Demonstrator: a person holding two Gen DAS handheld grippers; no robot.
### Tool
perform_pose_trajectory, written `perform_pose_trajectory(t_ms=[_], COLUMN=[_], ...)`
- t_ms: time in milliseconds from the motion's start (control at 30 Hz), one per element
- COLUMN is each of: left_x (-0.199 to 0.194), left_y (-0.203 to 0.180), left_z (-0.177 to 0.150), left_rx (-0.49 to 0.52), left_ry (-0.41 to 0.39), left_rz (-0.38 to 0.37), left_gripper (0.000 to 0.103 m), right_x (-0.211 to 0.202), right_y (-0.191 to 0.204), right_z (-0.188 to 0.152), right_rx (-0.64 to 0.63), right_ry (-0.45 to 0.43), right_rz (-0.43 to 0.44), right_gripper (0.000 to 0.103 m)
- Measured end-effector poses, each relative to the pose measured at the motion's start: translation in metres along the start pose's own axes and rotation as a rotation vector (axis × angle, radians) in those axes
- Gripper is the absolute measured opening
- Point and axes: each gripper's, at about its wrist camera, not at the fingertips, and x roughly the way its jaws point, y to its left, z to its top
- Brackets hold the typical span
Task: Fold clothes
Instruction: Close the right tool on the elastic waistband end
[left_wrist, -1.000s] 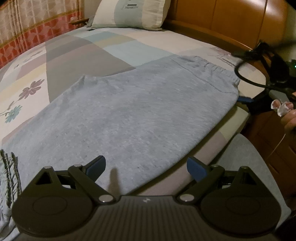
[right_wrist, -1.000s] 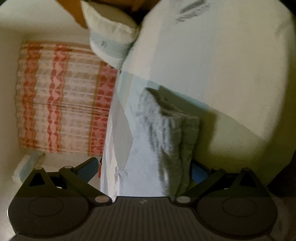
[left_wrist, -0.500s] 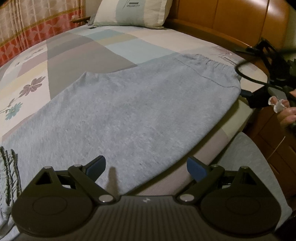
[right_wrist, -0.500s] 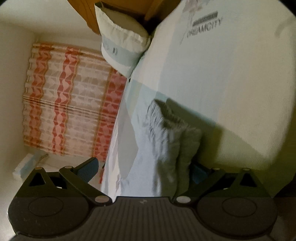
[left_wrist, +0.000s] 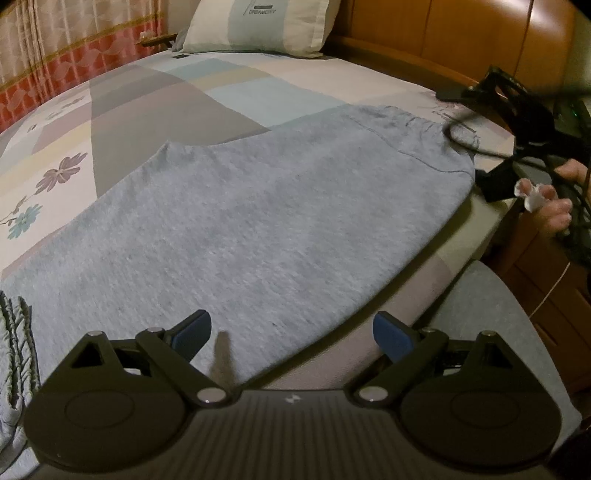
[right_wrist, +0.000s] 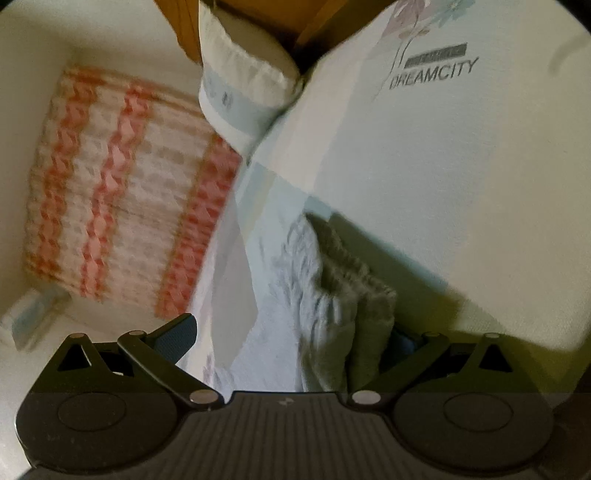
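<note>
Curtain (left_wrist: 55, 48), red and cream, hangs far left, behind the bed (left_wrist: 155, 96). Bed has a patchwork sheet w/ flower prints on its left side. Grey pants (left_wrist: 258, 221) lie flat across the near part of the bed, taking up most of the middle; ribbed cuff end at the left edge, gathered waistband at the right, close to the bed's right edge. Pillow (left_wrist: 258, 26) w/ "DREAMCITY" print sits at the head of the bed, above the pants. Wooden headboard (left_wrist: 461, 33) runs along the bed's top right.

Left gripper (left_wrist: 291, 334) hovers over the near edge of the pants, jaws spread wide, nothing between them; the left finger is over the cloth, the right finger past the bed edge.

Right of the bed, a hand (left_wrist: 557, 206) holds the right gripper (left_wrist: 487, 184) just at the waistband corner. In the right wrist view the right gripper (right_wrist: 288, 336) has its jaws spread apart, w/ bunched waistband cloth pressed against the right finger; the left finger stands clear of it. Not pinched from both sides. That view is blurry.
</note>
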Motion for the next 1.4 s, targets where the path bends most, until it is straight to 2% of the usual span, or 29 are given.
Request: perform_pose_trajectory(t_ms=[100,367,433,567,633,833,967,1033,1100,1133,1233,1300,1400], left_x=[0.001,-0.002,-0.001,0.002,0.003,0.001,0.000,-0.001,-0.001,-0.002,-0.003,-0.003,-0.004], left_y=[0.002,0.002,0.003,0.006,0.007,0.009,0.013,0.014,0.015,0.015,0.016,0.018,0.018], left_z=[0.000,-0.001,-0.002,-0.002,-0.001,-0.003,-0.006,-0.007,-0.008,-0.008,-0.009,-0.010,-0.011], left_rx=[-0.004,-0.001,-0.006,-0.012,-0.013,-0.014,-0.033,-0.038,-0.039,-0.039,-0.044,-0.051,-0.053], left_ry=[0.004,-0.001,0.001,0.010,0.015,0.008,0.006,0.003,0.001,0.000,-0.002,-0.004,-0.005], left_rz=[0.000,0.005,0.006,0.005,0.004,0.008,0.013,0.015,0.014,0.014,0.013,0.013,0.010], left_gripper=[0.094,0.094,0.094,0.094,0.094,0.094,0.094,0.094,0.094,0.094,0.094,0.094,0.094], right_x=[0.002,0.013,0.017,0.020,0.023,0.027,0.027,0.025,0.023,0.021,0.013,0.011,0.010], right_y=[0.004,0.003,0.006,0.012,0.015,0.012,0.014,0.013,0.011,0.009,-0.002,-0.008,-0.014], right_z=[-0.009,0.003,0.002,-0.014,-0.016,0.001,-0.007,-0.013,-0.018,-0.019,-0.015,-0.011,-0.009], right_rx=[-0.059,-0.033,-0.054,-0.118,-0.152,-0.092,-0.186,-0.242,-0.293,-0.299,-0.268,-0.228,-0.158], right_ry=[0.030,-0.071,-0.047,0.024,0.017,-0.044,-0.039,-0.048,-0.063,-0.068,-0.080,-0.098,-0.123], right_rz=[-0.002,-0.024,-0.043,-0.026,-0.038,-0.038,-0.034,-0.040,-0.050,-0.049,-0.035,-0.037,-0.050], right_gripper=[0.103,0.103,0.103,0.103,0.103,0.103,0.102,0.096,0.084,0.082,0.071,0.057,0.052])
